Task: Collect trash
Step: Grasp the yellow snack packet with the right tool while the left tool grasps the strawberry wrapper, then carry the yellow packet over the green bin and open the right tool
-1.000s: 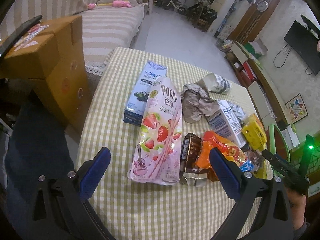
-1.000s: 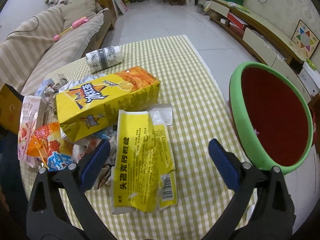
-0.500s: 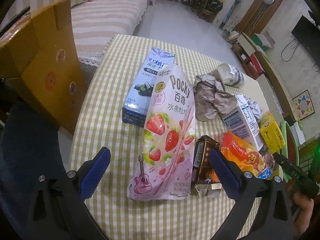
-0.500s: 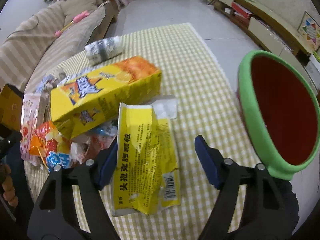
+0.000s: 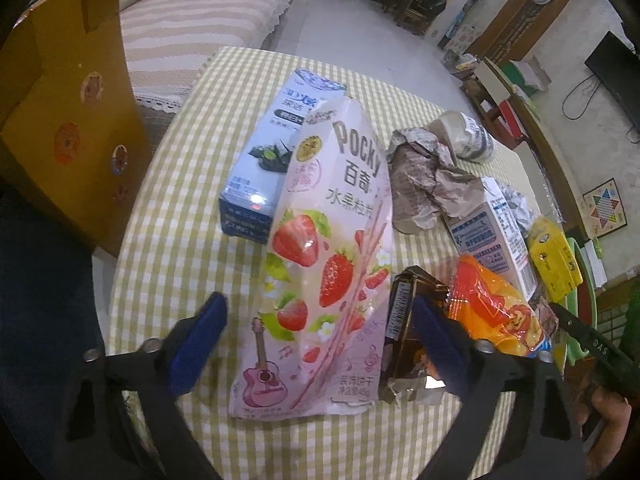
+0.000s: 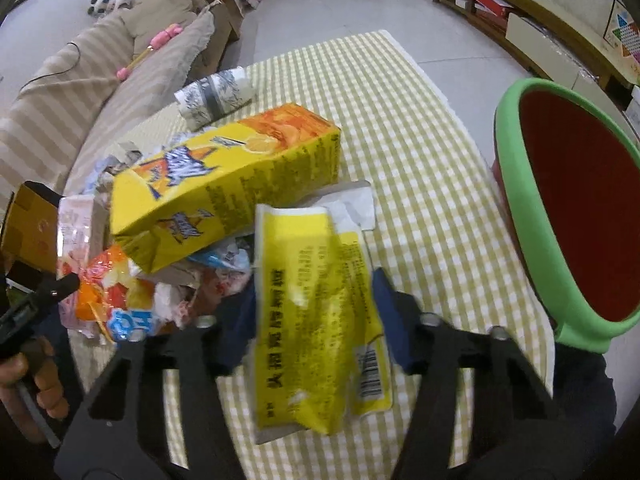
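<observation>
Right gripper (image 6: 314, 308) has its blue pads squeezed on the yellow wrapper (image 6: 316, 304) at the near table edge — thin, crinkly, light, so I'd pinch its middle — while my left gripper (image 5: 320, 340) sits wide apart around the pink Pocky bag (image 5: 324, 264).

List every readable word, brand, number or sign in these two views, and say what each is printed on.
"Pocky": pink strawberry snack bag, with "百奇" beneath it.
"45g": bottom edge of the same bag, only faintly legible.
"DAS": black handle at the lower right of the left wrist view.
Blue carton, white carton, yellow juice box, yellow wrapper between the right gripper's fingers: print and barcode too blurred or distorted to read.
</observation>
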Demonstrator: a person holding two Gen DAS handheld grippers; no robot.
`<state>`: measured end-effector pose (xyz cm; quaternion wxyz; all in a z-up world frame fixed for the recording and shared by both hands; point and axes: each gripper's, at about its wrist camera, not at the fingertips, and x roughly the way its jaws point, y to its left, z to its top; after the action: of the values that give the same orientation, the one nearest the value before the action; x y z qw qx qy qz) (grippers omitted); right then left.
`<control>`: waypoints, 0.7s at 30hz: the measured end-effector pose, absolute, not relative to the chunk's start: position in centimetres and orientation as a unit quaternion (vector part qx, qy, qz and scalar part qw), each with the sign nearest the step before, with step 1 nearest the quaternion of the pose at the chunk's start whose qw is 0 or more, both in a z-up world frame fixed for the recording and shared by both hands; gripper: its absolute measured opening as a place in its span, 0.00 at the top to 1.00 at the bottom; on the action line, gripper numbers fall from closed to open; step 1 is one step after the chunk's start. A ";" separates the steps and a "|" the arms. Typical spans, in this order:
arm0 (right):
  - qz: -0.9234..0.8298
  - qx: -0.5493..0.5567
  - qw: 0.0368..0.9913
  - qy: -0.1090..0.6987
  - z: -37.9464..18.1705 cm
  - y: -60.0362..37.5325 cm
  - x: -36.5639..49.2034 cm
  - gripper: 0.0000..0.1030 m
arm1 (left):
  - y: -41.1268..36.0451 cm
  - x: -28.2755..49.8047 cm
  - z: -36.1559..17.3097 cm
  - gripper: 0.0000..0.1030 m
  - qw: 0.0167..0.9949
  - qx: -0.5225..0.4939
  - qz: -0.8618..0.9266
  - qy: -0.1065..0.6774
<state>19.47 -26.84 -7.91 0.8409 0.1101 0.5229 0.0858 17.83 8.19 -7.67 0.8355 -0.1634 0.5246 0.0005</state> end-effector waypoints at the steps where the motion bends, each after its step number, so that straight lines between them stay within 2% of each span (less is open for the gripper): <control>1: 0.087 0.111 0.839 0.525 -7.9 -26.9 19.4 0.61 | 8.1 17.9 -7.7 0.28 0.834 -0.161 -0.001 0.527; 2: 0.088 0.112 0.839 0.525 -7.8 -26.8 19.4 0.61 | 7.8 18.0 -7.8 0.35 0.834 -0.157 -0.002 0.530; 7: 0.093 0.119 0.836 0.528 -7.8 -27.3 19.5 0.62 | 7.7 18.1 -8.0 0.48 0.832 -0.158 -0.016 0.531; 8: 0.093 0.119 0.837 0.526 -7.6 -27.3 19.5 0.63 | 7.7 18.0 -7.8 0.62 0.834 -0.149 -0.013 0.530; 9: 0.093 0.118 0.838 0.525 -7.5 -27.3 19.5 0.67 | 7.6 17.9 -7.6 0.66 0.837 -0.145 -0.015 0.528; 12: 0.095 0.117 0.839 0.523 -7.2 -27.5 19.4 0.66 | 7.3 17.6 -6.9 0.72 0.840 -0.139 -0.022 0.523; 21: 0.098 0.111 0.854 0.500 -5.1 -28.1 18.3 0.67 | 7.1 15.5 -3.7 0.74 0.859 -0.140 -0.021 0.491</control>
<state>18.30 -28.13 -5.09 0.8536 0.1106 0.4995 0.0979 15.53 7.08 -3.68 0.8595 -0.1404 0.4911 -0.0212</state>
